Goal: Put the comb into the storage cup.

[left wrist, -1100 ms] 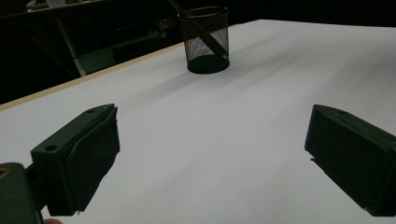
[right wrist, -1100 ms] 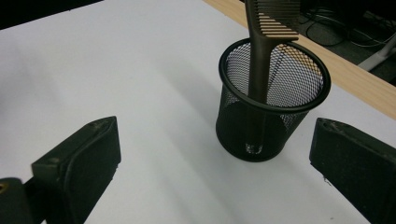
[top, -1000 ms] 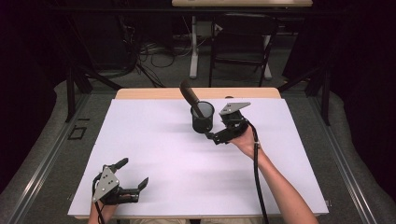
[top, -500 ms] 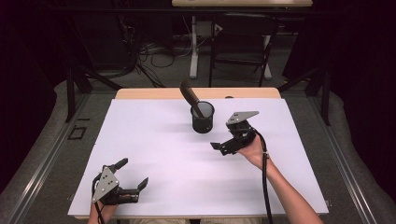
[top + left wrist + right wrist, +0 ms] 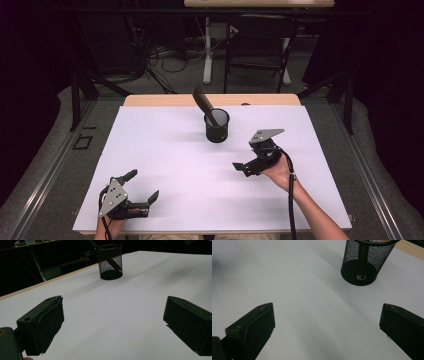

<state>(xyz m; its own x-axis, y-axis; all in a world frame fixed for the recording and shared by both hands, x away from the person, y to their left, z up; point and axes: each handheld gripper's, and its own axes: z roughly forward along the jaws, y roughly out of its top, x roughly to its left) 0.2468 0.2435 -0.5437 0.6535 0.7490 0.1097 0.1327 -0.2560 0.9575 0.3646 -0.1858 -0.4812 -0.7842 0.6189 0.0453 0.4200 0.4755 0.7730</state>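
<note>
Black mesh cup (image 5: 217, 126): upright near the far middle of the white table sheet (image 5: 165, 150), a dark stick-like object (image 5: 204, 102) leaning out over its far-left rim. Right gripper (image 5: 245, 167): jaws spread wide, empty, near the cup on its near-right side, apart from it. Left gripper (image 5: 142, 192): jaws wide, empty, at the near-left edge. Bare sheet lies between the grippers.

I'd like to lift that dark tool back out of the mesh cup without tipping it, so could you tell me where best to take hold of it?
Probably by the thick end of the dark tool that sticks out above the rim of the mesh cup. It leans toward the far left, so come from above, claw aligned across the shaft. The right claw is open and nearer.
</note>
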